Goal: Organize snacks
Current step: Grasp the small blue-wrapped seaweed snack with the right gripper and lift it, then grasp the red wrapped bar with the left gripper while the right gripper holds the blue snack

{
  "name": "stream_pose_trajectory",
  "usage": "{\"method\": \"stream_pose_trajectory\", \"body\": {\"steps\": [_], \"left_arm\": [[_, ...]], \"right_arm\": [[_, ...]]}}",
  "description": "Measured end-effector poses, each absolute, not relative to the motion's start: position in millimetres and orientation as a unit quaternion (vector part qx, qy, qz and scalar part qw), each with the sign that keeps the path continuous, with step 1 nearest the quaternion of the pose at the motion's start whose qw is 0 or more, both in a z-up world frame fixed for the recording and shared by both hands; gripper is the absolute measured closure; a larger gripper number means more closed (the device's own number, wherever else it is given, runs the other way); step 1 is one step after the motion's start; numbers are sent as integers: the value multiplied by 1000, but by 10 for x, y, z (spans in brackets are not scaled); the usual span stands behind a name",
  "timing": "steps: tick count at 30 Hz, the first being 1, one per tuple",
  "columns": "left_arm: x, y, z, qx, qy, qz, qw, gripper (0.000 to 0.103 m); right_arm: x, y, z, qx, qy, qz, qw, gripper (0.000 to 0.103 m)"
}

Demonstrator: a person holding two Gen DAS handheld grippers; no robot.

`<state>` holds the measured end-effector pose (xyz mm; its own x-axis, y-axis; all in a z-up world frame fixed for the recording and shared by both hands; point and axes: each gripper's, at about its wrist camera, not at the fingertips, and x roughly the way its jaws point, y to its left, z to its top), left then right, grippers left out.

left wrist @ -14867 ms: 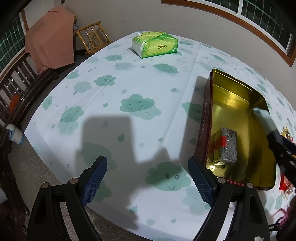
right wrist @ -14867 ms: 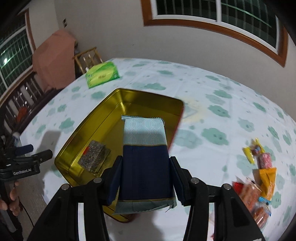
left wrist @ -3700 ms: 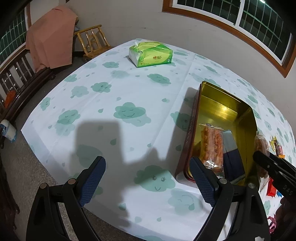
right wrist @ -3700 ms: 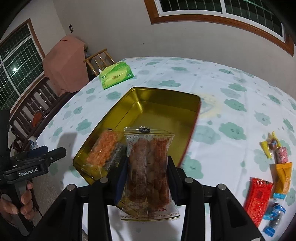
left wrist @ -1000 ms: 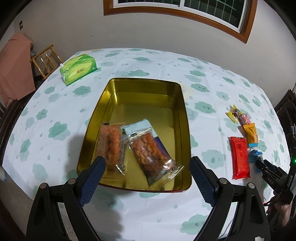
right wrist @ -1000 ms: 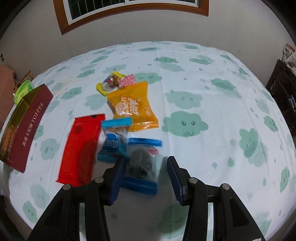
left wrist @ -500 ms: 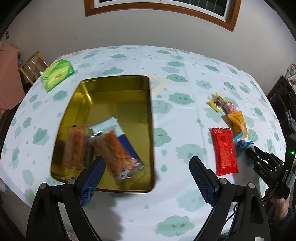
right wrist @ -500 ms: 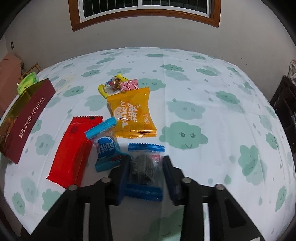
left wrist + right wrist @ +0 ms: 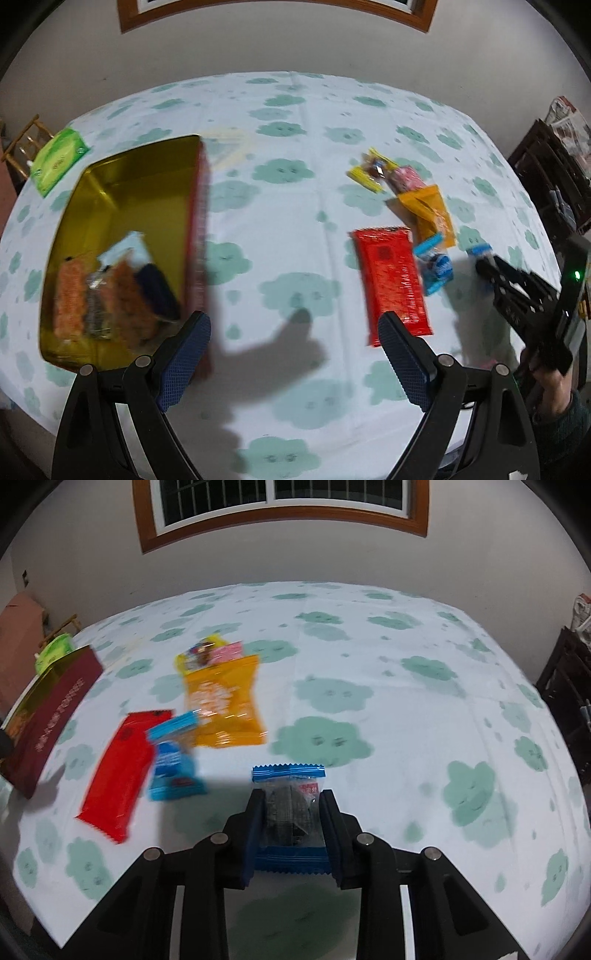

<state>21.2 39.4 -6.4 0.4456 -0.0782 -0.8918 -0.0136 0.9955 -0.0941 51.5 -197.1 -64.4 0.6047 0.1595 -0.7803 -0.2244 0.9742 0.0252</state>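
Snack packet [image 9: 291, 805], clear with blue ends: clenched in right tool [image 9: 291, 823] over tabletop [image 9: 406, 738] | left tool [image 9: 293, 354]: released, empty | gold tin [image 9: 122, 192]: at 9 o'clock, holding snacks

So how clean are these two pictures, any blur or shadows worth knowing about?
Left wrist view: the gold tin and its snacks are smeared by motion, and a dark hand-shaped shadow falls on the tablecloth. Right wrist view: the red packet and orange packet are blurred, while the blue-edged packet in the right claw stays sharp. Both bow straight lines, fisheye style.
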Motion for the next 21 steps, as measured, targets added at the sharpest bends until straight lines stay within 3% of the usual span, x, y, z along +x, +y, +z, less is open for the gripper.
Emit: {"method": "stream_pose_trajectory", "body": {"steps": [21], "left_arm": [[632, -409, -519, -17, 557, -49, 829, 16]], "right_arm": [[1090, -2435, -669, -30, 422, 71, 903, 73]]}}
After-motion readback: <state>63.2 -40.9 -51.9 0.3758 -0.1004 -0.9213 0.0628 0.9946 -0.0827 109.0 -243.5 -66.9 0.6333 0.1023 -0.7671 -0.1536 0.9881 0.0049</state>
